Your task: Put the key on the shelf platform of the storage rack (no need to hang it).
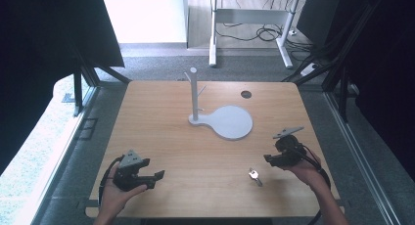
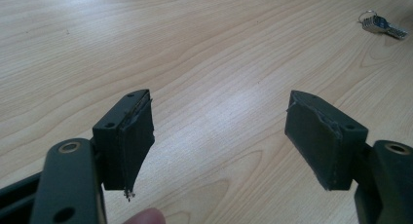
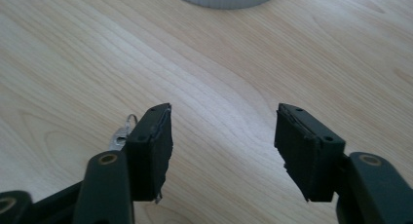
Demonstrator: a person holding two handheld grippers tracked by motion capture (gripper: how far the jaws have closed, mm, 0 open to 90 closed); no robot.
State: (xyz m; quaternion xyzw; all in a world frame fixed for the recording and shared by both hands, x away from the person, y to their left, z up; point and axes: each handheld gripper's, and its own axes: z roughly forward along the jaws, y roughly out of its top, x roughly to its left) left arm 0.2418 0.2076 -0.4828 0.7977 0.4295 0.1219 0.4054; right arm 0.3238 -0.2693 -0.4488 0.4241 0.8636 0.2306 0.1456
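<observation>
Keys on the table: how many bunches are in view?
1. A single bunch of keys lies on the table near its front edge, just left of the right hand-held gripper. How many keys hang on its ring is too small to tell.

A: Left gripper (image 1: 155,177)? Black body, grey three-cornered plate on top, black cable.
B: Same w/ right gripper (image 1: 267,159). Jaws black, worn dark pads (image 2: 139,136), small screw holes. Forearms bare, no sleeves.
</observation>
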